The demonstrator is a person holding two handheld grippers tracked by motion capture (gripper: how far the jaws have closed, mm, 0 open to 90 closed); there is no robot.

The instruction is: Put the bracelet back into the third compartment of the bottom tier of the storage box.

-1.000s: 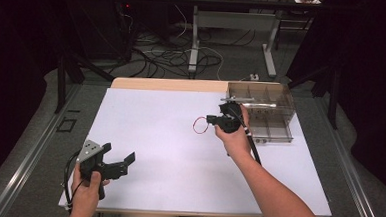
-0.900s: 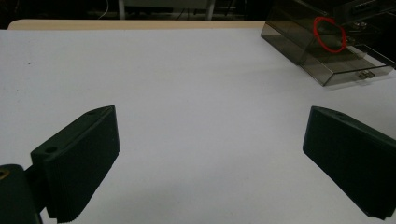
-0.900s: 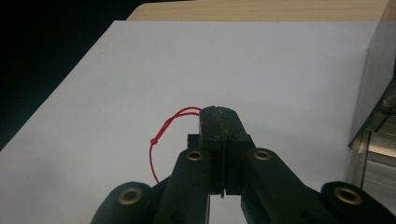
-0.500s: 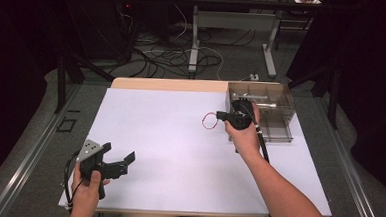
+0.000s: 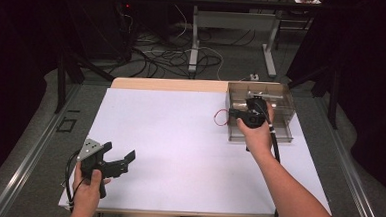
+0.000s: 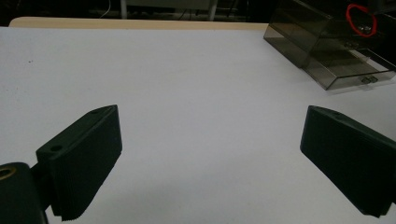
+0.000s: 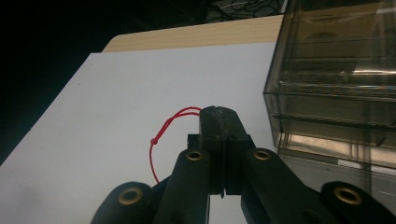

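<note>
Two grippers are working over the white table point(image 5: 178, 153), and beside its far right corner a clear plastic drawer box point(image 5: 280, 118) is sitting – rigid, smooth-walled, probably light enough to slide if nudged. Near the front left edge, the left gripper point(image 5: 120, 161) is resting released, its jaws standing wide apart with nothing between them. Just beside the box's left wall, the right gripper point(image 7: 219, 114) is pinching a thin red cord loop point(image 7: 161, 133) with jaws clenched on it – the loop is hanging limp above the tabletop, nearly weightless, floppy and likely to slip, so gripping near its small knot is looking safest.
</note>
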